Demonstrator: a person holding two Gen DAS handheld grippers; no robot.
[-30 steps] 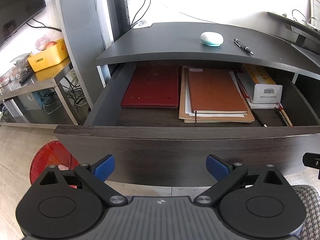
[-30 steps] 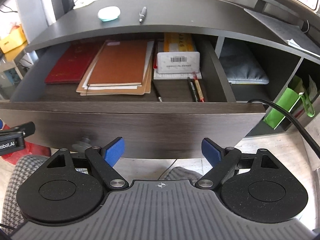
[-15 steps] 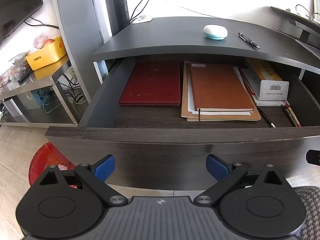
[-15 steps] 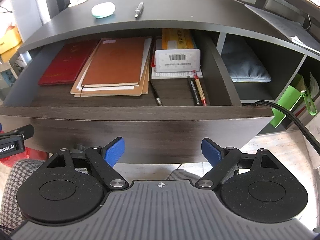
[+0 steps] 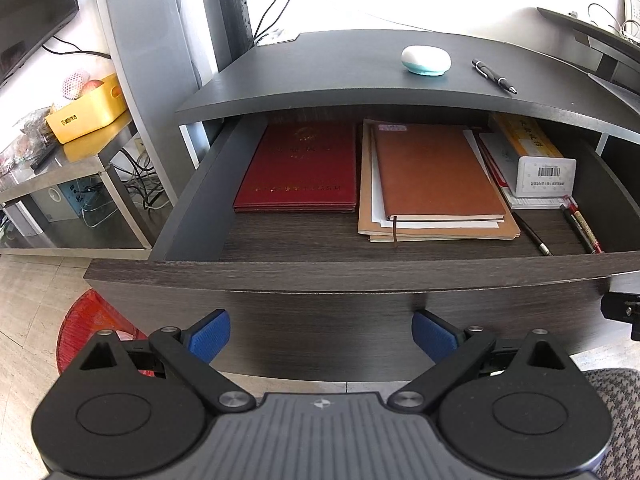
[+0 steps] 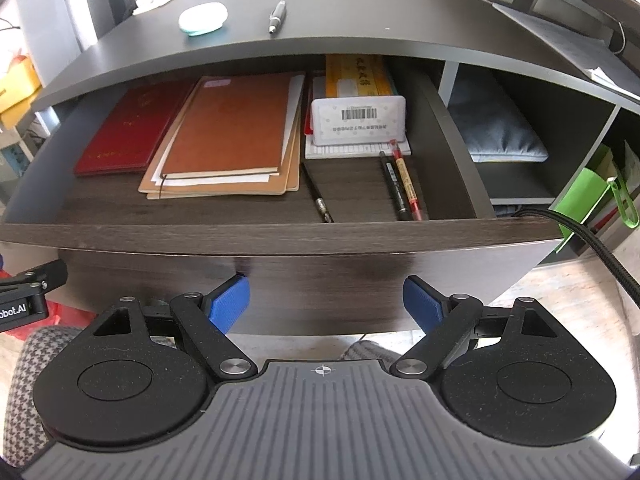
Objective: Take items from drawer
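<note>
I stand before a dark wood desk (image 5: pixel 360 64) on a pale tiled floor, with a steel side table (image 5: pixel 80 164) and a yellow box (image 5: pixel 86 110) off to my left. On the desktop lie a white and teal case (image 5: pixel 426 60) and a black pen (image 5: pixel 494 76), well apart from my tongs. The drawer (image 5: pixel 352 274) is pulled out under the desktop, and its front panel stands between my tongs and its contents. Inside lie a red book (image 5: pixel 298 168) at the left, a brown notebook (image 5: pixel 434 172) on a stack of papers beside it, a white barcoded box (image 6: pixel 358 118) at the right, and some pens (image 6: pixel 400 184) near the front; how many I cannot quite tell. My left gripper (image 5: pixel 320 334) is spread wide, holding nothing, low in front of the panel. My right gripper (image 6: pixel 326 300) is likewise wide and empty. Since a second ago the drawer has come further out, showing more of its floor.
</note>
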